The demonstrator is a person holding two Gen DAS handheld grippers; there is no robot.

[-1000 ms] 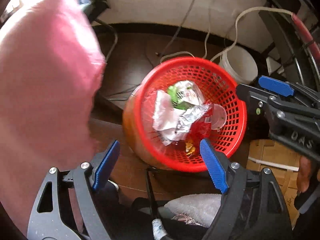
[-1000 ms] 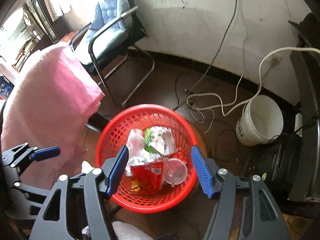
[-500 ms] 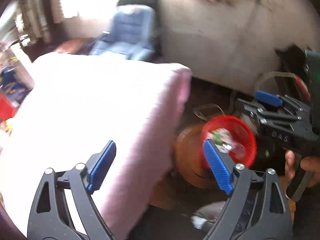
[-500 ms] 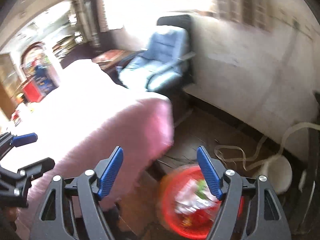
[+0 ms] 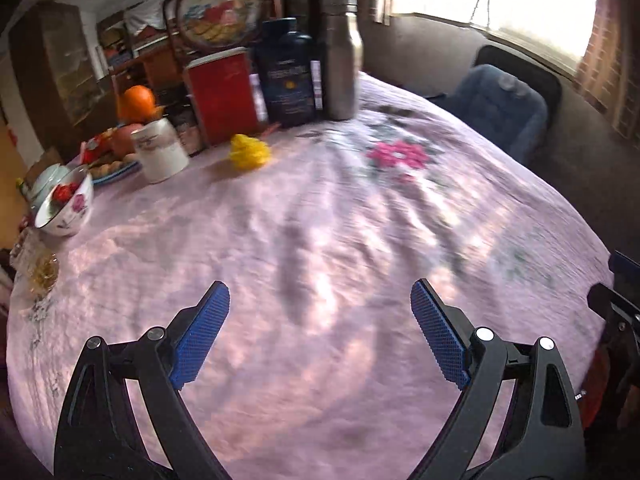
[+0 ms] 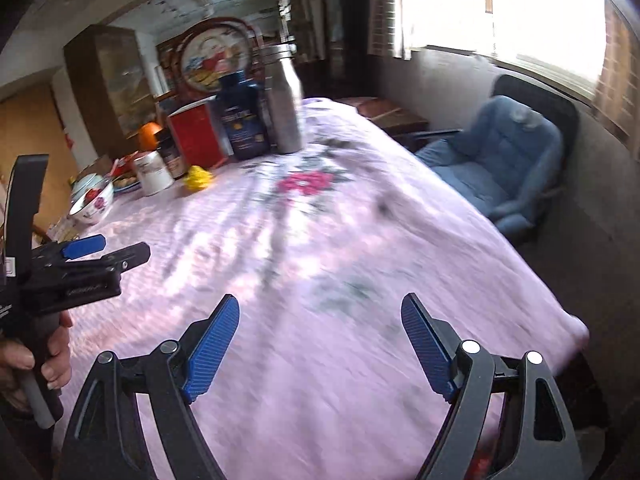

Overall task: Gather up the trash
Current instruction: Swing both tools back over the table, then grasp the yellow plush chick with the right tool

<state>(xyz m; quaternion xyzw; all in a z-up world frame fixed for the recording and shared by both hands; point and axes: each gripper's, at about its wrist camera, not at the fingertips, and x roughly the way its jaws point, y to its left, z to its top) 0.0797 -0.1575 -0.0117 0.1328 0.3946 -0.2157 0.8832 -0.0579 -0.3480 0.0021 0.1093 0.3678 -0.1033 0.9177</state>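
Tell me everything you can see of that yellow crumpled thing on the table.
The yellow crumpled thing is a small bright wad, thin paper or plastic by its look, bunched into loose folds. It lies on the pink tablecloth at the far side, in front of the red box and right of the white mug, seemingly touching only the cloth.

Daylight floods in from the window far ahead and right of my tool, blown out to white. Streaky shadows cross the pink cloth ahead. Motion blur smears the surface; fisheye bends and darkens the edges.
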